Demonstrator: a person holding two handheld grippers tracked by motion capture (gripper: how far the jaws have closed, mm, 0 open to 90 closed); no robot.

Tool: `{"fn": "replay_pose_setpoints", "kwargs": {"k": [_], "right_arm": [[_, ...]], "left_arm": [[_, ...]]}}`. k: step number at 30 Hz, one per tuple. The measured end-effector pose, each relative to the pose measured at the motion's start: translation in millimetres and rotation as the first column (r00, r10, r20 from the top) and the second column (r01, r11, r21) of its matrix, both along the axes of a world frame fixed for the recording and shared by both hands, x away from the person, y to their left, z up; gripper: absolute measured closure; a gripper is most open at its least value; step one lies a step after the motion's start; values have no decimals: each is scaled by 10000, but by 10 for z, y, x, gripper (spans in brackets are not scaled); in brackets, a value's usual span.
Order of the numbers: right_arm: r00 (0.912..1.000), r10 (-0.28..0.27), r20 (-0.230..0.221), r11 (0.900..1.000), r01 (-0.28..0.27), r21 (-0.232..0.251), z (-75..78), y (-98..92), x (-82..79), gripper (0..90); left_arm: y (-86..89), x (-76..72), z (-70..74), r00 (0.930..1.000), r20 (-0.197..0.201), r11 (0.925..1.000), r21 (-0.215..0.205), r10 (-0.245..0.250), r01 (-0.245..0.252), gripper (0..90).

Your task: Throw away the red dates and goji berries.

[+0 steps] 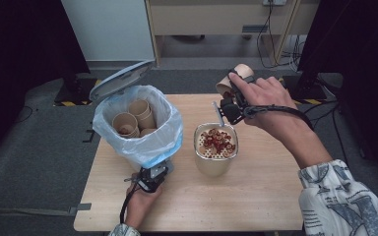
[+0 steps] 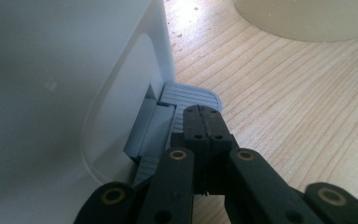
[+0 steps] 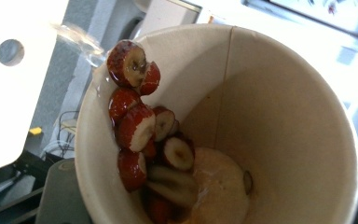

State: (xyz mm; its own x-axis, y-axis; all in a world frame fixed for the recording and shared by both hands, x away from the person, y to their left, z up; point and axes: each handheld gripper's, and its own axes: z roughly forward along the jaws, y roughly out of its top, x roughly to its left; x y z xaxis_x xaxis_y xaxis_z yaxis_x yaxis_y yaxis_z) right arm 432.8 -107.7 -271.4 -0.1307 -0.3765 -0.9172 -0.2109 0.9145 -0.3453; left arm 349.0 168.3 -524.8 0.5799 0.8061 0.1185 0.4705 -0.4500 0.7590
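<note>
The left claw (image 2: pixel 204 116), jaws pressed together with nothing between them, bears down on the grey pedal (image 2: pixel 193 97) at the foot of the white bin (image 1: pixel 138 142); the bin's lid (image 1: pixel 120 78) stands raised. Its blue-white liner bag (image 1: pixel 170 132) holds several used paper cups (image 1: pixel 135 118). The right claw (image 1: pixel 231 101) grips a paper cup (image 3: pixel 279 116) tilted over a beige strainer container (image 1: pixel 215 150) on the wooden counter (image 1: pixel 256 196). Wet red date slices (image 3: pixel 135 126) cling inside the cup and lie piled on the strainer. No writing is readable.
</note>
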Motion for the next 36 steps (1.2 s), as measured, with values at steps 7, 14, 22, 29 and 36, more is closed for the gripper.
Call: {"fn": "replay_pose_setpoints", "kwargs": {"k": [7, 14, 22, 29, 36], "right_arm": [[10000, -82, -7, 9999, 82, 100, 18, -11, 4, 327], [10000, 91, -30, 9999, -92, -145, -8, 12, -25, 326], [9992, -66, 385, 9969, 96, -782, -83, 45, -7, 333], [9998, -62, 196, 9839, 96, -1787, -258, 83, 35, 333], [9995, -144, -281, 9940, 113, -1087, -335, 24, 46, 329]], "left_arm": [[1, 0, 1, 10000, -9, 10000, 3, 4, -4, 893], [0, -1, 1, 10000, -12, 10000, 7, 12, -12, 893], [3, 2, 0, 10000, -10, 10000, -38, -7, 7, 893], [2, -1, 0, 10000, -12, 10000, -30, 15, -15, 893], [1, -2, -1, 10000, -10, 10000, -27, 19, -19, 893]]}}
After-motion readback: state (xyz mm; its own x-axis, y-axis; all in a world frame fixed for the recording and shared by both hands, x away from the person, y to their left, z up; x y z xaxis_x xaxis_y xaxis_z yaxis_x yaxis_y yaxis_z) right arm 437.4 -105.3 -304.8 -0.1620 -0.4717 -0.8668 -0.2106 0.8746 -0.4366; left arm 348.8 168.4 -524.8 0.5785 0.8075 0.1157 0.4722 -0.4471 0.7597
